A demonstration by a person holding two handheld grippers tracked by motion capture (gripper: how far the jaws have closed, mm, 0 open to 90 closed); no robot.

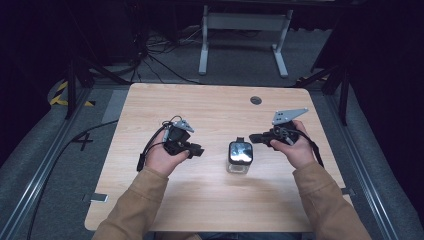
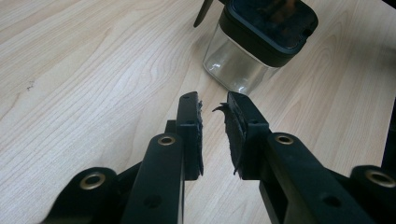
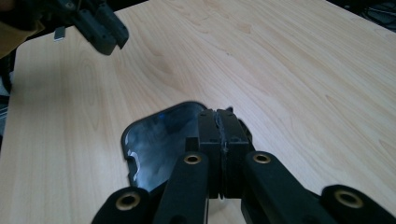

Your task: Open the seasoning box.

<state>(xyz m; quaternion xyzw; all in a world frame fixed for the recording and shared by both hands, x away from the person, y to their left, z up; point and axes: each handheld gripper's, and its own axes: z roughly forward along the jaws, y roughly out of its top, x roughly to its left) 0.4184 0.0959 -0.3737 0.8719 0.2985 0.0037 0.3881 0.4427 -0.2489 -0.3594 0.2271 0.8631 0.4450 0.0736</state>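
High view: a small clear square glass jar with a black lid (image 1: pixel 239 156) is seen standing upright near the middle of the light wooden surface (image 1: pixel 210 205), between the two hand-held tools. The left gripper (image 1: pixel 198 150) is held just to the jar's left, apart from it, its jaws pointed toward the jar; in the left gripper view those jaws are shown parted by a narrow gap with nothing between them, and the jar (image 2: pixel 254 44) is seen ahead on the wood, clear of the tips. The right gripper (image 1: pixel 253 138) is held at the jar's upper right, close to the lid's edge. In the right gripper view its jaws are shown clenched flat against each other, with the glossy black lid (image 3: pixel 159 142) lying just under and behind them; whether a lid tab is pinched there cannot be told. The left gripper (image 3: pixel 105 30) is seen farther off in that view, at the top left.
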